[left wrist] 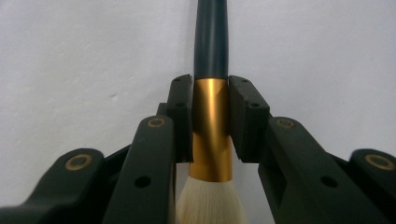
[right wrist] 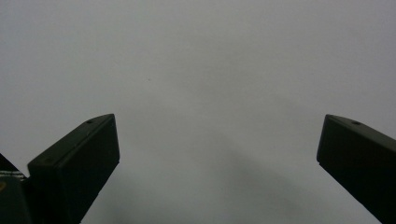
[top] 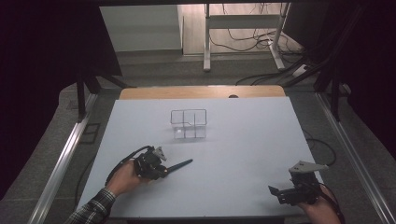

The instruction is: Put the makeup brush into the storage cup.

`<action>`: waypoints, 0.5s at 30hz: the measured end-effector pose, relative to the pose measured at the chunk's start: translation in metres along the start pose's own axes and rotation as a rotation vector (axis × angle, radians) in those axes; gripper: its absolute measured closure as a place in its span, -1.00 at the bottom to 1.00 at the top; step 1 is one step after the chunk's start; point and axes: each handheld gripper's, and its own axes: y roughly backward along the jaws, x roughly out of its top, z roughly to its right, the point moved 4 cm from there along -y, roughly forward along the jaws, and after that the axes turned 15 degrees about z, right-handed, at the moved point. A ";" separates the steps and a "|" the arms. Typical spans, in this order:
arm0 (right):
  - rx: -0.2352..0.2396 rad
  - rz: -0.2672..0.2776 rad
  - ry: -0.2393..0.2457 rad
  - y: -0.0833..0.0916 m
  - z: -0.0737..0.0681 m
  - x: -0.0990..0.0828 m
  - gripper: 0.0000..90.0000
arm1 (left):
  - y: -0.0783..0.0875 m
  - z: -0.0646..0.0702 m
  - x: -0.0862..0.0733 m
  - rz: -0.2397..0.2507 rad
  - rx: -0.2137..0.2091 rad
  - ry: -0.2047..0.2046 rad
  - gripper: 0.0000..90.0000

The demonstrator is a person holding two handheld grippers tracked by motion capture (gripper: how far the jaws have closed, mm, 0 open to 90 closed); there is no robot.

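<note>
A makeup brush (left wrist: pixel 211 42) with a dark handle, gold ferrule and white bristles lies low over the white table (top: pixel 243 140). My left gripper (left wrist: pixel 210 116) is shut on the gold ferrule. In the high view the left gripper (top: pixel 162 170) sits at the front left, and the brush handle (top: pixel 181 164) points right and slightly away. A clear acrylic organizer (top: pixel 188 123) with several compartments stands behind it, mid-table. My right gripper (top: pixel 280 193) rests near the front right edge. The right gripper (right wrist: pixel 217 140) is open wide above bare table, with nothing between its jaws.
A wooden strip (top: pixel 201 92) runs along the table's far edge. Beyond it stand a white desk frame (top: pixel 243 32) and loose cables (top: pixel 261 44) on the floor. Metal rails (top: pixel 60 163) flank the table on both sides.
</note>
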 end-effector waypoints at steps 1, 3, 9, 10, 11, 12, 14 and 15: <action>0.000 0.000 0.000 0.000 0.000 0.000 -1.00 | 0.000 0.000 0.000 0.000 0.000 0.002 0.62; 0.000 0.001 0.000 0.000 0.000 0.000 -1.00 | 0.000 -0.001 -0.001 0.006 -0.001 0.003 0.62; 0.001 0.001 0.001 0.000 0.000 0.000 -1.00 | 0.003 -0.001 0.000 0.027 -0.003 0.010 0.62; 0.001 -0.001 0.001 0.000 0.000 0.000 -1.00 | 0.003 -0.001 0.000 0.027 -0.003 0.010 0.62; 0.001 0.000 0.001 0.000 0.000 0.000 -1.00 | 0.004 0.000 0.001 0.040 -0.008 0.013 0.62; 0.001 -0.001 0.000 0.000 0.000 0.000 -1.00 | 0.005 0.000 0.002 0.044 -0.001 0.013 0.62; 0.001 -0.001 0.002 0.000 0.000 0.000 -1.00 | 0.007 0.000 0.002 0.056 0.003 0.014 0.62; 0.001 -0.001 0.001 0.000 0.000 0.000 -1.00 | 0.007 0.001 0.003 0.080 0.007 0.039 0.62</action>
